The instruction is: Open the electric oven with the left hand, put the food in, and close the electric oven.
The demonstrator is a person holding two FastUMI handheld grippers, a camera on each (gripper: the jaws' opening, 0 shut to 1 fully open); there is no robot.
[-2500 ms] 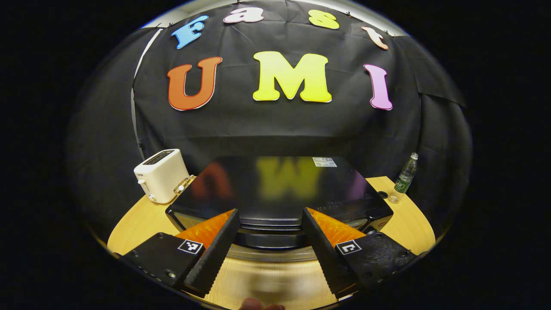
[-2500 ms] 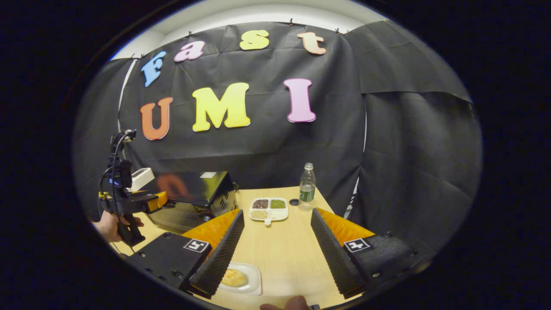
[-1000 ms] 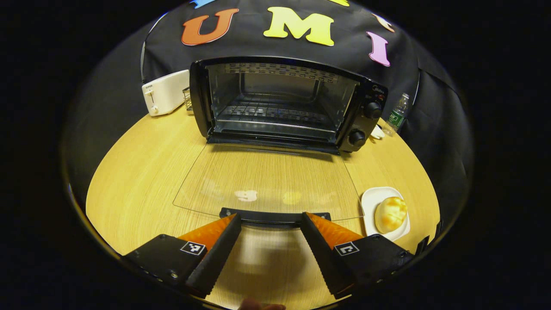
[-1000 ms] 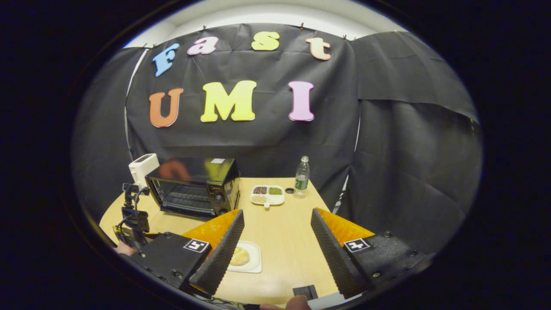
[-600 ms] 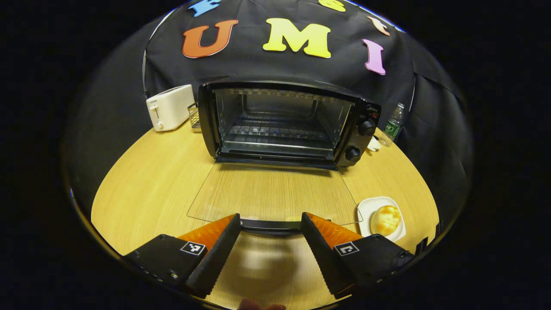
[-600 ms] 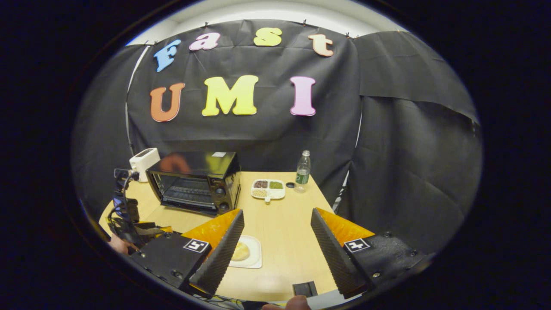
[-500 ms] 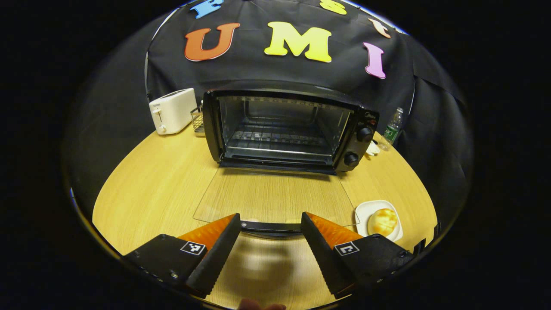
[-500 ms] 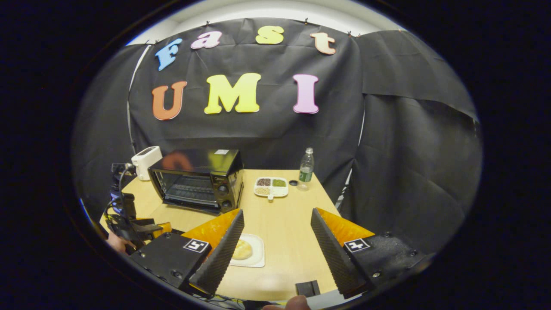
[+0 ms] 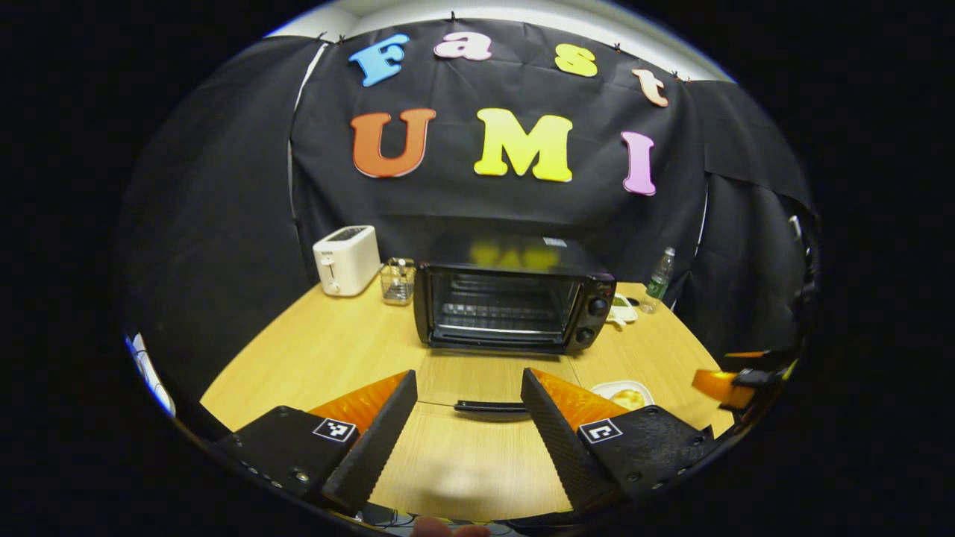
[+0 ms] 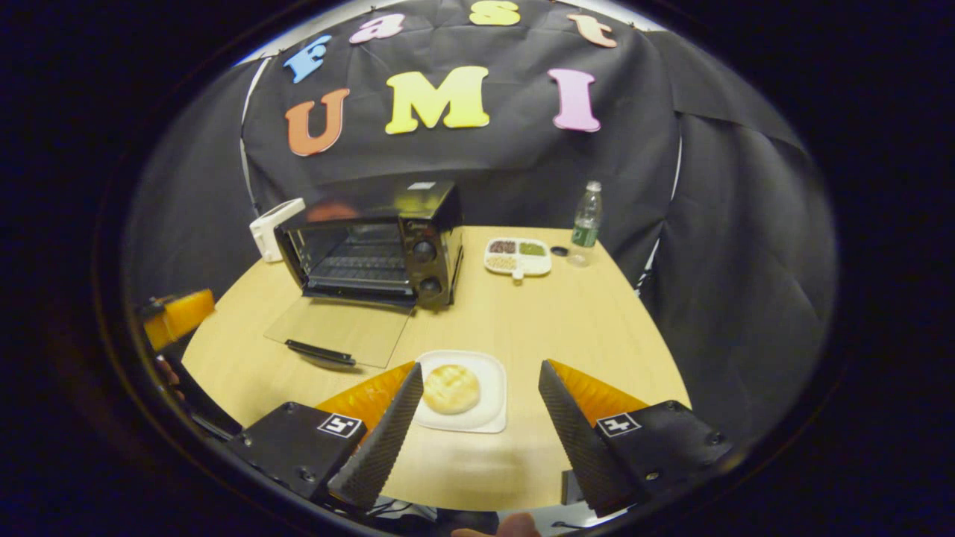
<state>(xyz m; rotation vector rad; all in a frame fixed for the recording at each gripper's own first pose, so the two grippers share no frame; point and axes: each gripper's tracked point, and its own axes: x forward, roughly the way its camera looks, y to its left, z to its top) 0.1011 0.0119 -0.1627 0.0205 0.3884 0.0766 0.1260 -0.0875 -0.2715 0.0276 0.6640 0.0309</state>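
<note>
Your table (image 10: 567, 313) is carrying everything, and the oven (image 10: 373, 239) is the landmark on it, sitting toward the back wall. The oven's glass door (image 10: 339, 328) is lying flat open on the table in front of the cavity, with its dark handle (image 9: 489, 406) at the near edge; inside, the wire rack (image 9: 507, 309) is showing bare.

To the left of the oven, the white toaster (image 9: 345, 259) is standing, with a small clear glass (image 9: 397, 281) between the 2. To the right of the oven, a divided dish (image 10: 518, 256) of 4 sorts of grains is lying, and a water bottle (image 10: 586, 215) is standing beyond it, its cap (image 10: 558, 251) lying beside it.

In front of the oven and right of the door, the white plate (image 10: 489, 403) is holding the bun (image 10: 451, 388).

You are holding your right gripper (image 10: 481, 425) with its fingers spread wide, over the plate and touching nothing. You are holding your left gripper (image 9: 466, 432) with fingers apart too, near the door handle, gripping nothing.
</note>
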